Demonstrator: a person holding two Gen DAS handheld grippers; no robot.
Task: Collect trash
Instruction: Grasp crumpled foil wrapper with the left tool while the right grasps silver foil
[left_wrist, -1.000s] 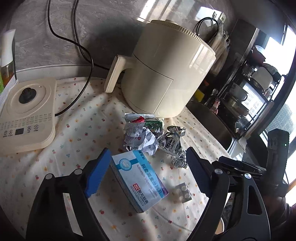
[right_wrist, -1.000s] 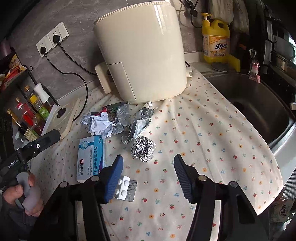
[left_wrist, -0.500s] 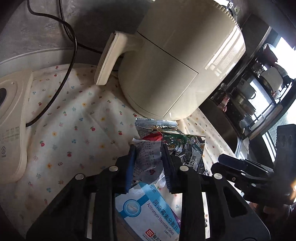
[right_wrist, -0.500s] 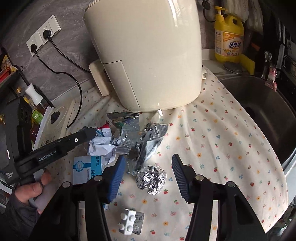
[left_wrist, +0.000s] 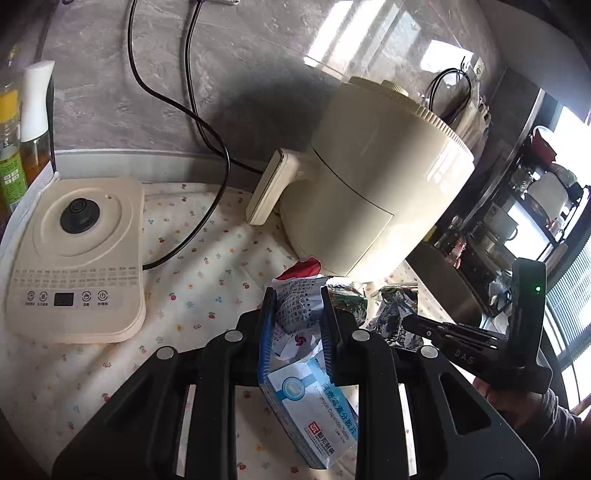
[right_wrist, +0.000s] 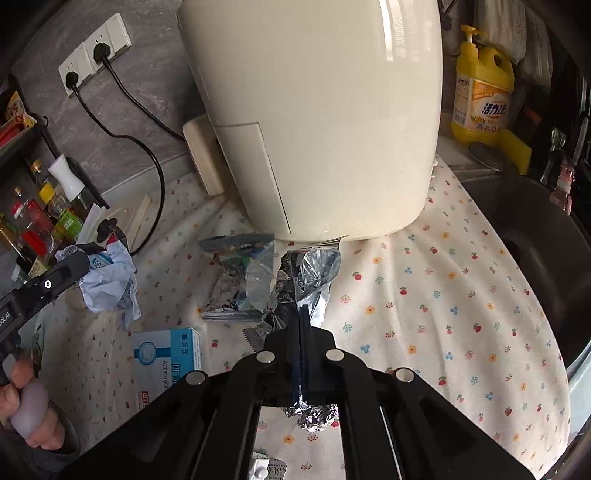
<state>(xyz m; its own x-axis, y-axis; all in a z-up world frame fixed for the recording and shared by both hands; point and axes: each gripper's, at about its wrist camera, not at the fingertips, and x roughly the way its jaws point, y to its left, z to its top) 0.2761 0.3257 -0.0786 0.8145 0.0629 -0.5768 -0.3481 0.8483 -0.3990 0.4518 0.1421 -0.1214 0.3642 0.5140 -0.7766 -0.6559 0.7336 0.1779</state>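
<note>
Crumpled white printed paper (left_wrist: 297, 314) at lower centre, pinched by the left gripper (left_wrist: 297, 317) above a blue-and-white medicine box (left_wrist: 314, 406). Crinkled silver foil wrapper (right_wrist: 314, 280) mid-frame, clamped by the right gripper (right_wrist: 301, 332). Behind both, a cream air fryer (right_wrist: 317, 110) on floral cloth (right_wrist: 443, 314).
</note>
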